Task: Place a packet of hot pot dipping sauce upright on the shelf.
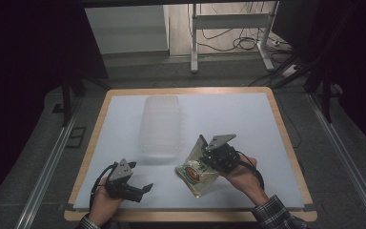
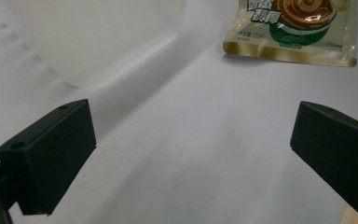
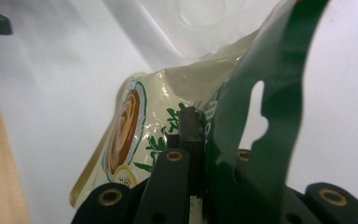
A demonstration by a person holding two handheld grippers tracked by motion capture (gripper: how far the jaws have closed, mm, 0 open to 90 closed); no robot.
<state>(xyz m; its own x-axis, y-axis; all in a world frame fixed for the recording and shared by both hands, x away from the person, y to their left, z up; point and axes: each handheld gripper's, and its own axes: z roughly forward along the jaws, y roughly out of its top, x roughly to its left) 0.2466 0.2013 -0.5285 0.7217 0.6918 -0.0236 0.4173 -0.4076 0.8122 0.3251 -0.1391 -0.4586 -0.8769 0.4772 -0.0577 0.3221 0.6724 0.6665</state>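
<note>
Our right gripper (image 1: 208, 157) clamps the snack pouch (image 1: 195, 172); at eight o'clock, our left gripper (image 1: 143, 189) gapes apart.

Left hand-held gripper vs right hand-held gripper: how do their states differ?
The left hand-held gripper has its jaws wide apart with nothing between them; the right hand-held gripper is shut on the glossy cream-and-green snack pouch. The left rests low near the table's front edge; the right holds the pouch tilted beside the clear plastic container. Both have black jaws and a grey plate.
</note>
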